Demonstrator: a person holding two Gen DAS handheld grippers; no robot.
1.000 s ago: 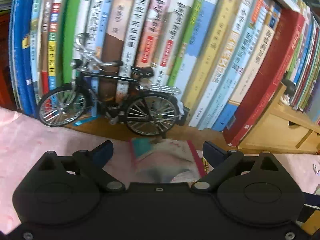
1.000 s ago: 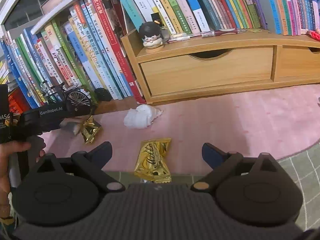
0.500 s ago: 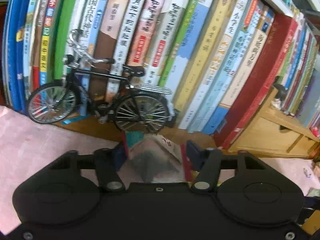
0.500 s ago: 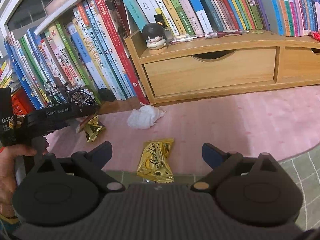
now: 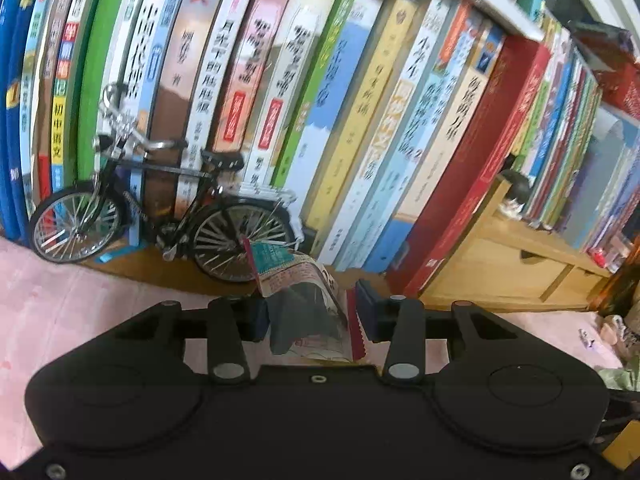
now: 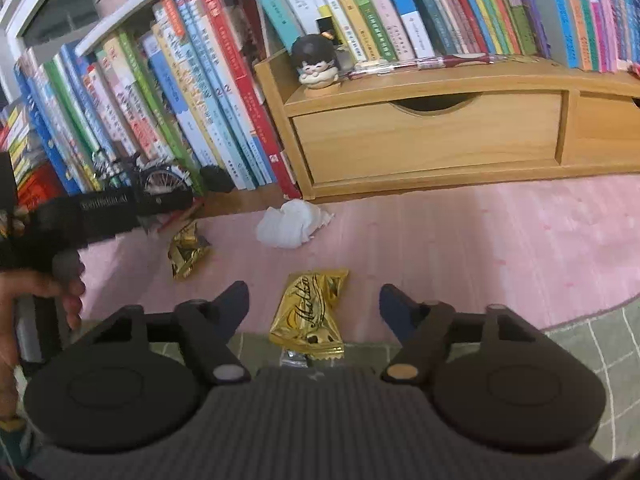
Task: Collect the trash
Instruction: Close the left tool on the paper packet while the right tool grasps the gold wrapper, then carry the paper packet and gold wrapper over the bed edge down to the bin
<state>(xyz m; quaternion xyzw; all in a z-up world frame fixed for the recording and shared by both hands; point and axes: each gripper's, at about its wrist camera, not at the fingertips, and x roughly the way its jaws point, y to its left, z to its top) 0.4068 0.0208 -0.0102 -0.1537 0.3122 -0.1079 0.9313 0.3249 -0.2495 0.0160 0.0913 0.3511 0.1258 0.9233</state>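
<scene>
left tool [image 5: 310,312]: closing, pads pressing crumpled snack wrapper [image 5: 308,304] between them | right tool [image 6: 314,300]: closing, pads still apart, gold candy wrapper [image 6: 310,314] between, untouched, on pink worktop [image 6: 460,240]

The left wrist view sits low and close, facing the books [image 5: 360,120] and bicycle [image 5: 160,216]. The right wrist view looks down from farther back over the pink mat [image 6: 480,240] toward the drawers [image 6: 428,140]. Both share the bicycle [image 6: 160,176], books and drawers.
</scene>
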